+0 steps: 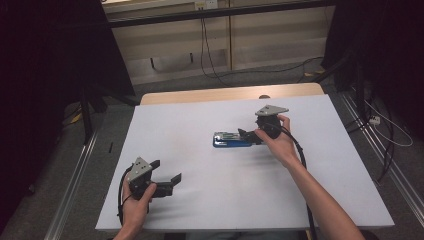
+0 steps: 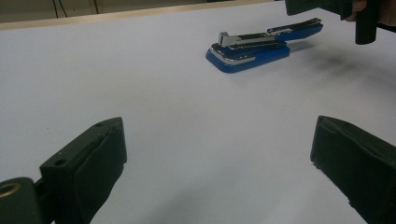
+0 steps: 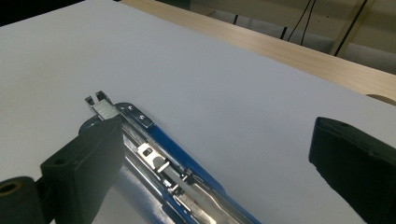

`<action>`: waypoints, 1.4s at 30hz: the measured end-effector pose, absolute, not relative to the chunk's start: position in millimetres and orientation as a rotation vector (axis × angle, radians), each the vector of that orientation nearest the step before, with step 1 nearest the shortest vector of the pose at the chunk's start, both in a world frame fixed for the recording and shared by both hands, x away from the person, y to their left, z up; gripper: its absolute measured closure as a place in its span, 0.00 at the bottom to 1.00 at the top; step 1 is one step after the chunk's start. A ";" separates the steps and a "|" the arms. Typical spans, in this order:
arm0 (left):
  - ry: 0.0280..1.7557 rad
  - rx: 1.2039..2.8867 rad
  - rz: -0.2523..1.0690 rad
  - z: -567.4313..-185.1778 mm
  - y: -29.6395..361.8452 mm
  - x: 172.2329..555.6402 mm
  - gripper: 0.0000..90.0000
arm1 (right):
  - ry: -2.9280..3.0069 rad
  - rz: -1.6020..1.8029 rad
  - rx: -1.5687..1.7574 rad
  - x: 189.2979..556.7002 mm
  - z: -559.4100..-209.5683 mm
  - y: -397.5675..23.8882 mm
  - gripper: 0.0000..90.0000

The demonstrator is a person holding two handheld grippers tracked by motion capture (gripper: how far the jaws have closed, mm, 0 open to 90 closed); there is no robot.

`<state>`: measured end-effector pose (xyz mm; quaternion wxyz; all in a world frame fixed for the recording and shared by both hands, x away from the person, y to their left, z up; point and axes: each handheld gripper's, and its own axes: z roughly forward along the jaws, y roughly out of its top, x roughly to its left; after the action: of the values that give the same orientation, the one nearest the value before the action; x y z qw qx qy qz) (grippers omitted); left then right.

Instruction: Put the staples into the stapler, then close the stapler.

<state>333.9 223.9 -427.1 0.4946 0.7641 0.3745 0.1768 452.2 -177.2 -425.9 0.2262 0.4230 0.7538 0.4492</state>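
Blue stapler lies flat on white table, just past the left jaw | right gripper jaws wide, over its rear end | left gripper jaws wide, holding nothing, well apart from it

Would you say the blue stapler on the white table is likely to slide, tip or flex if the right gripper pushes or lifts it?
The stapler looks rigid: metal rails, hard blue base. Lying flat and low, it probably slides rather than tips. Its shiny chrome may slip between the right gripper's open jaws, and the hinged top may swing open.

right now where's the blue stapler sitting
In the high view the blue stapler lies flat on the white table, right of centre, just ahead of the open right gripper; the left gripper is well away, near the front-left.
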 end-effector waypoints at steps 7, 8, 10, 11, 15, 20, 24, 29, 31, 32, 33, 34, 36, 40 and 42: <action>0.894 1.849 0.438 -425.2 222.6 329.2 0.04 | 2.078 1.235 1.140 437.5 -426.8 -182.4 0.03; 0.896 1.847 0.439 -424.9 223.8 329.0 0.04 | 2.074 1.238 1.142 436.0 -426.9 -183.0 0.03; 0.905 1.838 0.444 -424.5 225.8 329.7 0.04 | 2.061 1.239 1.143 433.3 -426.4 -184.9 0.03; 0.906 1.842 0.448 -424.2 226.8 330.3 0.04 | 2.051 1.249 1.145 431.9 -425.8 -186.3 0.03; 0.919 1.834 0.455 -423.8 230.3 330.8 0.04 | 2.015 1.262 1.156 425.2 -424.0 -192.3 0.03; 0.919 1.827 0.452 -423.6 232.7 330.2 0.04 | 1.990 1.267 1.170 418.1 -423.6 -198.6 0.03; 0.915 1.833 0.443 -424.4 229.4 331.1 0.04 | 1.991 1.283 1.153 407.5 -420.2 -201.7 0.03; 0.918 1.847 0.434 -428.1 226.6 334.0 0.04 | 1.974 1.296 1.168 397.1 -417.8 -209.8 0.03; 0.910 1.859 0.431 -428.0 226.6 335.2 0.04 | 1.972 1.278 1.173 393.9 -418.1 -213.6 0.03; 0.914 1.851 0.431 -428.1 226.9 336.3 0.04 | 1.971 1.275 1.175 391.9 -418.4 -215.6 0.03; 0.926 1.846 0.436 -428.1 227.0 337.2 0.04 | 1.967 1.279 1.180 389.9 -418.4 -217.7 0.03; 0.926 1.850 0.441 -428.3 227.5 338.4 0.04 | 1.962 1.276 1.182 388.0 -418.3 -220.0 0.03; 0.932 1.844 0.438 -428.8 226.9 338.9 0.04 | 1.951 1.272 1.177 386.1 -418.5 -222.3 0.03; 0.944 1.857 0.440 -429.7 223.3 338.3 0.04 | 1.963 1.277 1.185 379.6 -422.3 -232.9 0.06; 0.936 1.869 0.422 -430.2 219.9 338.1 0.05 | 1.961 1.269 1.183 376.8 -424.0 -236.8 0.05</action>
<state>338.1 219.9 -430.2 0.4834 0.7674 0.3840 0.1731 376.8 -236.8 -424.0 0.2589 0.4365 0.7234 0.4682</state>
